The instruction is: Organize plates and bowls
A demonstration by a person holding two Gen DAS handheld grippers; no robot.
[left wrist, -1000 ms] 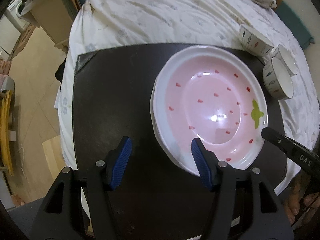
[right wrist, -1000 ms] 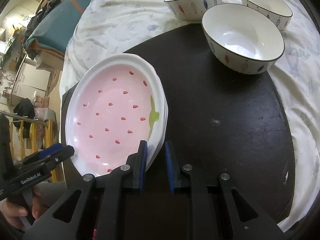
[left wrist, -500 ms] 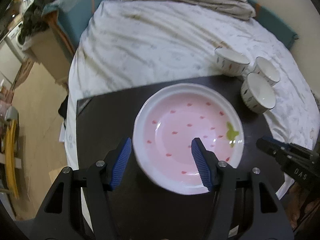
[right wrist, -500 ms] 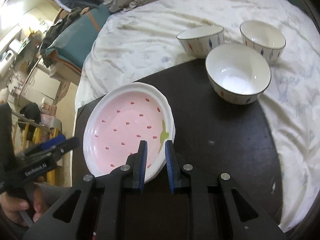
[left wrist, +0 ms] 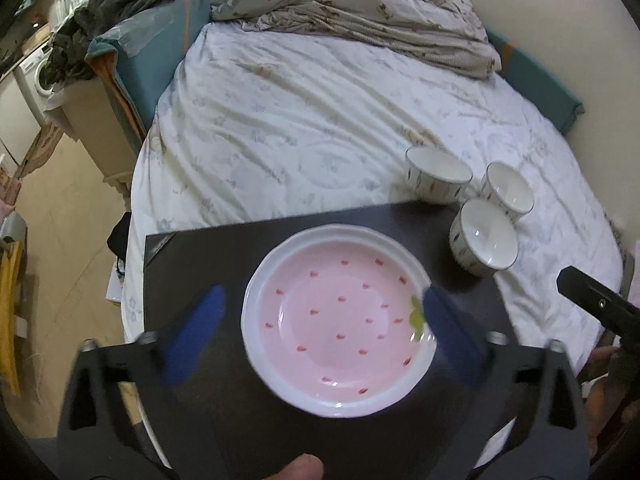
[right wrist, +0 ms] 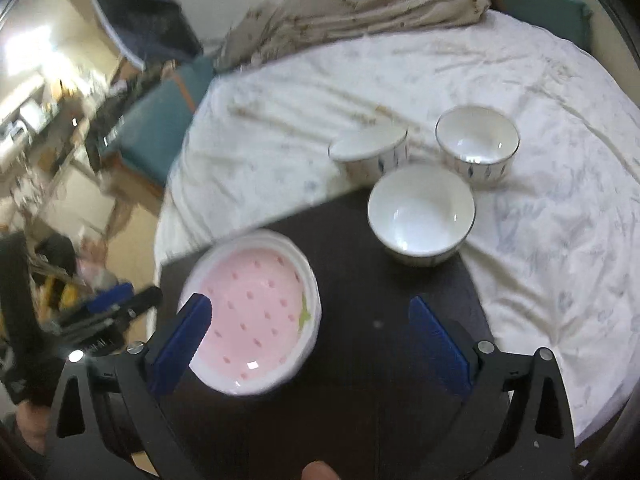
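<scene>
Inspecting jaws, left: we find the left gripper spread as wide as it goes, having just been opening; nothing is held, and its blurred blue pads frame the pink plate below without touching it.
Jaws, right: we find the right gripper also wide apart, having just been opening from nearly shut; it is empty, with its left pad showing over the plate's near rim and its right pad over bare dark board.
Plate position: we see it flat on the dark surface, toward the near side. A second rim seems to show beneath it in the right wrist view; we cannot confirm a stack.
Bowl positions: nearest bowl stands on the surface's far corner; the other two, bowl and bowl, rest on the white bedsheet just beyond, close together.
Step in hand: we judge the plate done and the bowls next.
Method advice: take one bowl by its rim, lift it straight, and nest it squarely into another; soft bedding may tip them.
Count: three bowls; one plate certain.
</scene>
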